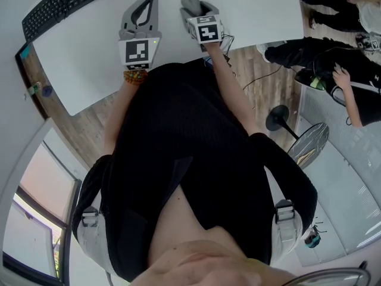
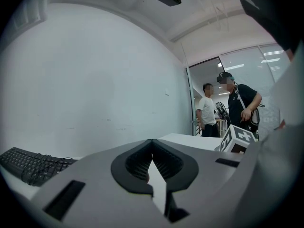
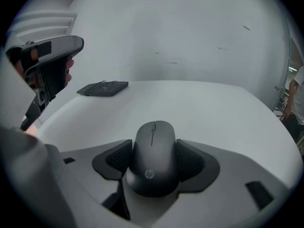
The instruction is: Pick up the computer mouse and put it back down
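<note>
A dark grey computer mouse sits between the jaws of my right gripper, whose ribbed pads press both its sides. In the head view the mouse shows at the tip of the right gripper over the white table. I cannot tell whether it rests on the table or hangs just above it. My left gripper is to the left of it, also over the table. Its jaws meet at the tips with nothing between them.
A black keyboard lies at the table's far left; it also shows in both gripper views. Two people stand beyond the table's right end. A fan stand is on the wooden floor to my right.
</note>
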`<state>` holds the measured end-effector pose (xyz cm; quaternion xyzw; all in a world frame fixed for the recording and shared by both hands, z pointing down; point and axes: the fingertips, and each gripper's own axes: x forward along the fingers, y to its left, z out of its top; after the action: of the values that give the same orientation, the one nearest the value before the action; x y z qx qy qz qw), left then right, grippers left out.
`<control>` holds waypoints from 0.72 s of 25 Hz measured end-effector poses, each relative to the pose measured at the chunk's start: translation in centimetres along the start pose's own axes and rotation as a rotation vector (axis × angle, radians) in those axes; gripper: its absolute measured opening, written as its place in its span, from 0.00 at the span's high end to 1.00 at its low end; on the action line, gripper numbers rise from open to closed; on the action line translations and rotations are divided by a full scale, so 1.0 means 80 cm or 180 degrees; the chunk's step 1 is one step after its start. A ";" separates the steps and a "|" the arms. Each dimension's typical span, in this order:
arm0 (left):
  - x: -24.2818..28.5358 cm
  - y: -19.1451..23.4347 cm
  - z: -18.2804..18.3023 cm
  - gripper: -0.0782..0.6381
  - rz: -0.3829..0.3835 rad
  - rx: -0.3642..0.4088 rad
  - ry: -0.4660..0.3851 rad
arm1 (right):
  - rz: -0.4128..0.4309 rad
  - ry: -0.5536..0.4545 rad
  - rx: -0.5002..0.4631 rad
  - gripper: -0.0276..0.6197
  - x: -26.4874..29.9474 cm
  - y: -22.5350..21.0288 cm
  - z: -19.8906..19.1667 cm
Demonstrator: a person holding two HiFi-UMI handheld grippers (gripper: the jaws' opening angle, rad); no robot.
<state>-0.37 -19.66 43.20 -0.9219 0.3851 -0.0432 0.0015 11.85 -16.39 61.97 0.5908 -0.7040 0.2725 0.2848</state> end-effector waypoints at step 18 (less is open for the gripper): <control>-0.016 -0.012 0.000 0.87 -0.0014 0.0036 -0.0026 | -0.0005 -0.0386 -0.0030 0.49 -0.046 0.012 0.041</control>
<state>-0.57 -18.10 43.15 -0.9229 0.3828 -0.0416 0.0082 11.21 -16.07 57.00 0.6054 -0.7207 0.2326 0.2446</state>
